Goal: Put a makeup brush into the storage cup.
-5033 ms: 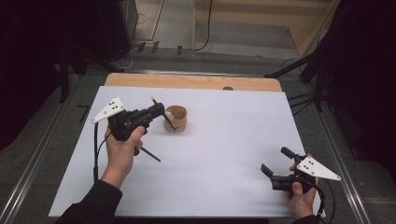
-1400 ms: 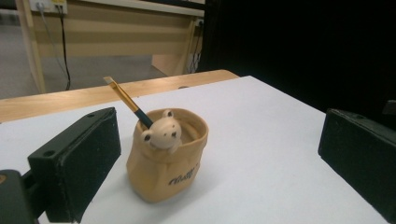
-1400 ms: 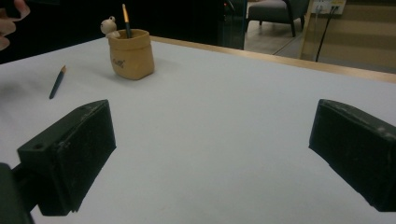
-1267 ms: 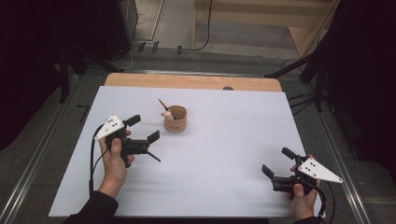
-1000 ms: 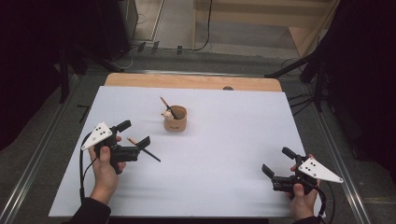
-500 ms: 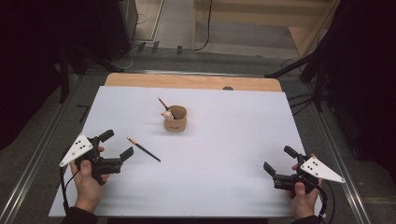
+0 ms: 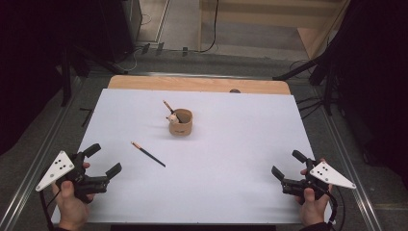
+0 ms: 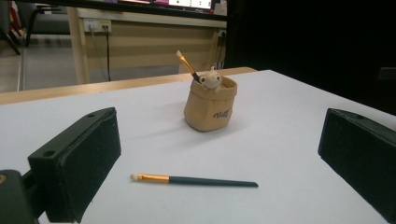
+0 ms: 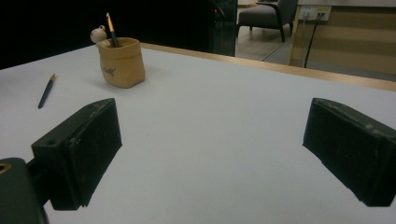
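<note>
A small tan pouch-like holder stands upright on the white table sheet, back of centre. One brush leans out of it beside a little pale figure. A second dark-handled brush lies flat on the sheet, in front and left of the holder. My left gripper is open and empty at the near left corner, well short of the lying brush. Near the front right, my right gripper is open and empty too.
A wooden strip runs along the table's far edge. Metal rails flank the table on both sides. Cables and dark stands sit on the floor beyond. Much bare sheet lies between the two grippers.
My left gripper has pulled back from beside the holder to the near left corner, with its jaws open. One brush now stands in the holder. The right gripper has stayed put.
</note>
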A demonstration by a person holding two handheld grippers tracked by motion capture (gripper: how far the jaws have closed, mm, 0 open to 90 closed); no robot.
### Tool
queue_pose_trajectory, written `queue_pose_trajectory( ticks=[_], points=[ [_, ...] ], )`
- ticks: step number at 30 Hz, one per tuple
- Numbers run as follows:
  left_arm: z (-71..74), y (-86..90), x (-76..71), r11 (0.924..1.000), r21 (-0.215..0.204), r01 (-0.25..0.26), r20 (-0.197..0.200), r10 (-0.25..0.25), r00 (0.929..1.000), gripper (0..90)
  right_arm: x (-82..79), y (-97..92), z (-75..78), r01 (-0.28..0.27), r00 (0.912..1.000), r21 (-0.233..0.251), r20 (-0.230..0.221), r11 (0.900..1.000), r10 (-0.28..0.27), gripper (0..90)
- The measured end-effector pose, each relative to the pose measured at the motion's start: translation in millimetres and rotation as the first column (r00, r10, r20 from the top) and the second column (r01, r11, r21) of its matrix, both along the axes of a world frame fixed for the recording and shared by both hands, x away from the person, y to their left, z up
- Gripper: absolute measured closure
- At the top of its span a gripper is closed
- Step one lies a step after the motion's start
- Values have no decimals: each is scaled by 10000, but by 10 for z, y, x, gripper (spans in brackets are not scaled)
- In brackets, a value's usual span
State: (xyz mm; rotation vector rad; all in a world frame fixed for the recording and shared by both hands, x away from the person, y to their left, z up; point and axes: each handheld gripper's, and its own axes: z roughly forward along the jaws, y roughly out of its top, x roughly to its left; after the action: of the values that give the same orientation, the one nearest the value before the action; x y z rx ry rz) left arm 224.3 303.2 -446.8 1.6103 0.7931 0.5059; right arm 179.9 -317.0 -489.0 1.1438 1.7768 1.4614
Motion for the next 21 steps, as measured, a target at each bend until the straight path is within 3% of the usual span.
queue_pose_trajectory(
  ticks=[12, 21],
  points=[
    [-45, 66, -116, 9997, 220, 123, -108, -121, 9999, 0, -21, -40, 12, 215, 9997, 72, 84, 9997, -216, 66],
    [-52, 117, -118, 10000, 0, 58, -129, -58, 9999, 0, -35, -66, 22, 411, 9990, 120, 179, 9991, -413, 103]
  ],
)
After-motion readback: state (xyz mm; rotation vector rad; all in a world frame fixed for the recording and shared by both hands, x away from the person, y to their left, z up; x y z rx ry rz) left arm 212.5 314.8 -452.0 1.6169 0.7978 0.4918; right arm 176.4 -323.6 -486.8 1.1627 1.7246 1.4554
